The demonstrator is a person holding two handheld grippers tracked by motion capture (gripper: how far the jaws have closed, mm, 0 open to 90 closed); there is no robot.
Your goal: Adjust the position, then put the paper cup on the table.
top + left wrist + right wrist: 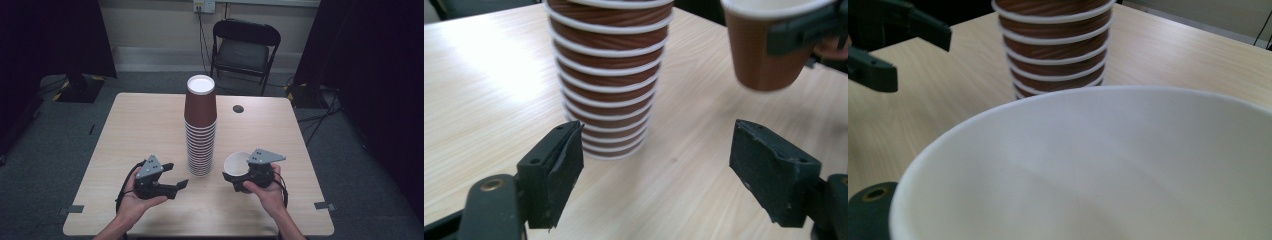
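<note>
Ribbed brown paper cup (238, 164) is clamped in right gripper (245, 176) lower right of tapered cup stack (200, 127); left gripper (172, 175) jaws are held apart.

Cup stack (200, 127) stands mid-table (125, 140) (chair (243, 47) behind).

Black folding chair (245, 50) behind table (145, 130), seemingly grey carpet (60, 145).
</note>
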